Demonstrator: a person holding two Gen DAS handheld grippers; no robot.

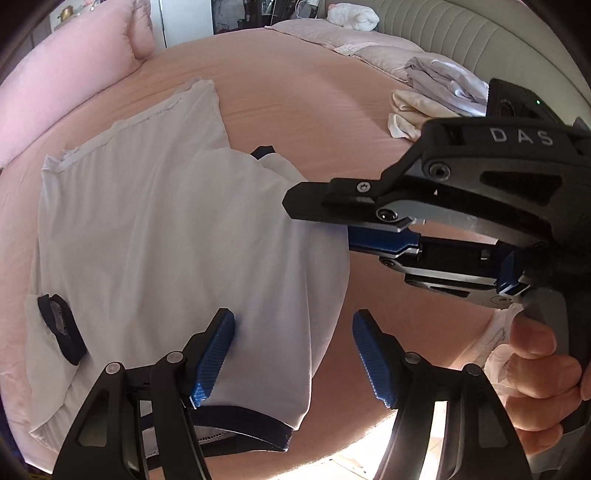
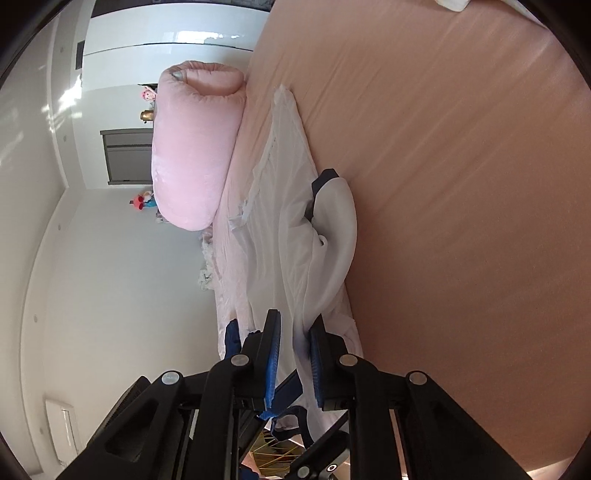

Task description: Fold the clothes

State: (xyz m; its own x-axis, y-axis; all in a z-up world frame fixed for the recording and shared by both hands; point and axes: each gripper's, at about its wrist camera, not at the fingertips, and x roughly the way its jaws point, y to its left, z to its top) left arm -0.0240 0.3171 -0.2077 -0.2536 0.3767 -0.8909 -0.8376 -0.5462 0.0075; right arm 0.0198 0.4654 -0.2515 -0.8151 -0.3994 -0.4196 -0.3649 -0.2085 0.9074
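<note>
So the white shirt (image 1: 177, 236) with navy trim is spread over the pink bed (image 1: 303, 110), filling the centre-left of the left wrist view. The right gripper (image 2: 295, 354) has its fingers pinched nearly together on the shirt's edge at the bottom centre of its own view. The left gripper (image 1: 293, 350) sits at bottom centre with fingers spread fairly wide, gripping nothing, one pad over the cloth. Spare clothes (image 1: 436, 99) are piled upper right.

Pink bolster (image 1: 66, 70) upper left on peach sheet (image 1: 314, 96); grey headboard (image 1: 480, 40) upper right; white wardrobe (image 2: 166, 33) upper left of right view.
</note>
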